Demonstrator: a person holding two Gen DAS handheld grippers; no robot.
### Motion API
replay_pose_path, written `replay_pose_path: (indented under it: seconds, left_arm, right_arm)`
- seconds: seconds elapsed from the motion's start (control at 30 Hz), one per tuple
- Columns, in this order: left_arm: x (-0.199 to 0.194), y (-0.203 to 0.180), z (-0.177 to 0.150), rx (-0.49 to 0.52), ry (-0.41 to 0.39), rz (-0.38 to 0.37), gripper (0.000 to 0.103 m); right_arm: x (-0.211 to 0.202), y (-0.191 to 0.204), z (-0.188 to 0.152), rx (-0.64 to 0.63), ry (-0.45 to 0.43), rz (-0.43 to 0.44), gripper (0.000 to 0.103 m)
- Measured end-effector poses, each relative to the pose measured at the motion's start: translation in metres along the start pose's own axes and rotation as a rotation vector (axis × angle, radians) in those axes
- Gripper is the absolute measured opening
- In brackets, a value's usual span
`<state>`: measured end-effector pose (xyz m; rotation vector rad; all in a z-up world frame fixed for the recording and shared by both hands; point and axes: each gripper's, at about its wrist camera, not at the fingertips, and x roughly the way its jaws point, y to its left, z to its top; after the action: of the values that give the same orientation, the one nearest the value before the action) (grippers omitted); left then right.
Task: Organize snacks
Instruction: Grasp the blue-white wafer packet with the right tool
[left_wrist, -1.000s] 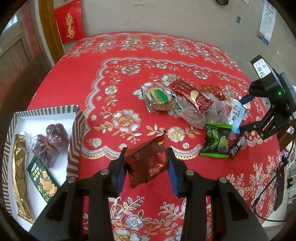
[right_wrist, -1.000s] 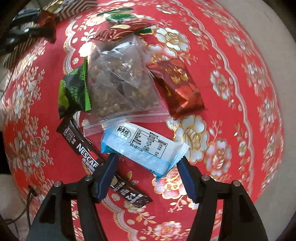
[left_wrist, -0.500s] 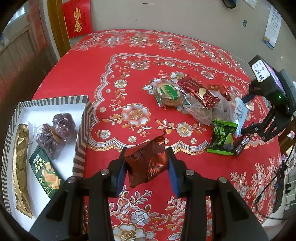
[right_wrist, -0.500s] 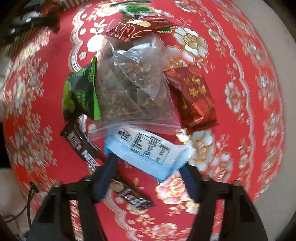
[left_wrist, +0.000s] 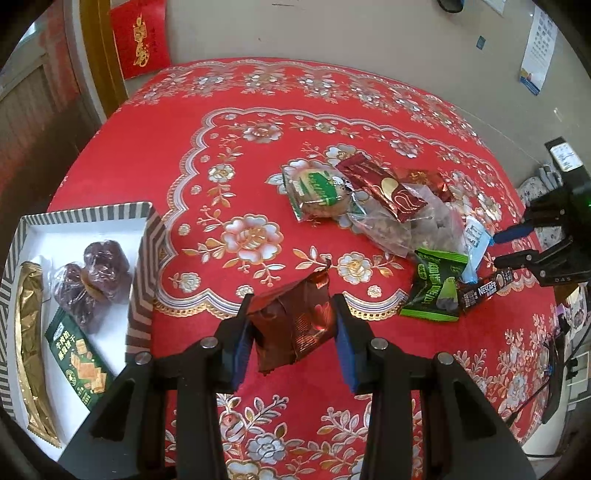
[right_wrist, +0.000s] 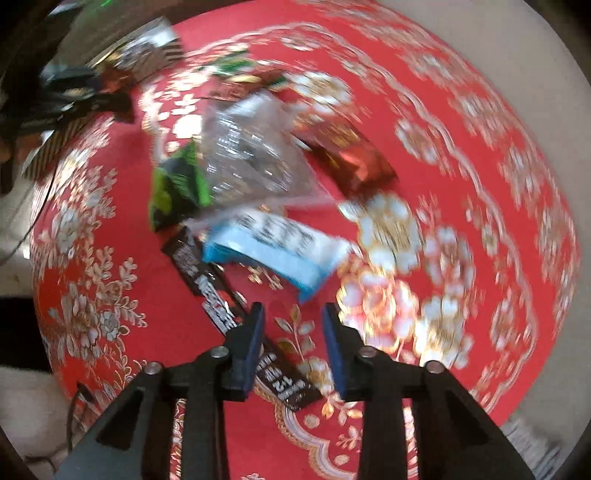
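Observation:
My left gripper is shut on a dark red foil snack packet, held above the red tablecloth just right of the striped tray. The jaws of my right gripper are closing. A light blue packet lies just past their tips, and the pads do not press on it. A black Nescafe stick runs under the left finger. The right wrist view is blurred by motion. In the left wrist view the right gripper hangs at the pile's right end, beside the blue packet.
The tray holds a gold packet, a green cracker packet and wrapped dark sweets. The pile also has a round biscuit pack, a dark red sachet, a clear bag, a green packet and a red packet.
The right gripper's jaws have narrowed a lot and drawn back, so the blue packet now lies beyond their tips instead of between them. The left gripper still holds its packet.

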<state>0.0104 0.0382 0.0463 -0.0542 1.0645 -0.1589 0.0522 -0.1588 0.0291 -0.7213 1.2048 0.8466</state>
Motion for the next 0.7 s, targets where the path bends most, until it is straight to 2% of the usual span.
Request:
replay_pose_path:
  seconds: [0.03, 0.07, 0.17, 0.27, 0.43, 0.53, 0.63, 0.67, 0.7]
  left_arm:
    - [-0.001, -0.001, -0.001, 0.004, -0.001, 0.0, 0.042]
    - [-0.002, -0.002, -0.001, 0.006, -0.002, 0.001, 0.042]
    - [-0.006, -0.001, -0.004, 0.007, -0.004, 0.005, 0.042]
    - [-0.01, 0.005, -0.009, -0.014, -0.005, 0.018, 0.042]
    - [-0.015, 0.018, -0.016, -0.064, -0.01, 0.036, 0.042]
    - [-0.018, 0.022, -0.018, -0.08, -0.015, 0.044, 0.042]
    - [-0.018, 0.023, -0.018, -0.087, -0.014, 0.046, 0.042]
    - [-0.018, 0.023, -0.018, -0.084, -0.013, 0.044, 0.042]
    - [-0.018, 0.022, -0.018, -0.081, -0.015, 0.043, 0.042]
  right_arm:
    - [0.001, 0.006, 0.004, -0.028, 0.011, 0.002, 0.056]
    - [0.003, 0.012, 0.008, -0.062, 0.023, -0.003, 0.059]
    - [0.01, 0.026, 0.026, -0.165, 0.055, -0.038, 0.059]
    - [0.014, 0.028, 0.045, -0.205, 0.065, -0.023, 0.059]
    - [0.03, 0.029, 0.074, -0.281, 0.131, -0.039, 0.059]
    - [0.035, 0.018, 0.078, -0.309, 0.159, -0.042, 0.059]
    - [0.042, 0.01, 0.076, -0.284, 0.183, -0.026, 0.056]
    - [0.041, 0.004, 0.075, -0.259, 0.179, -0.008, 0.046]
    - [0.04, 0.002, 0.073, -0.215, 0.172, 0.014, 0.042]
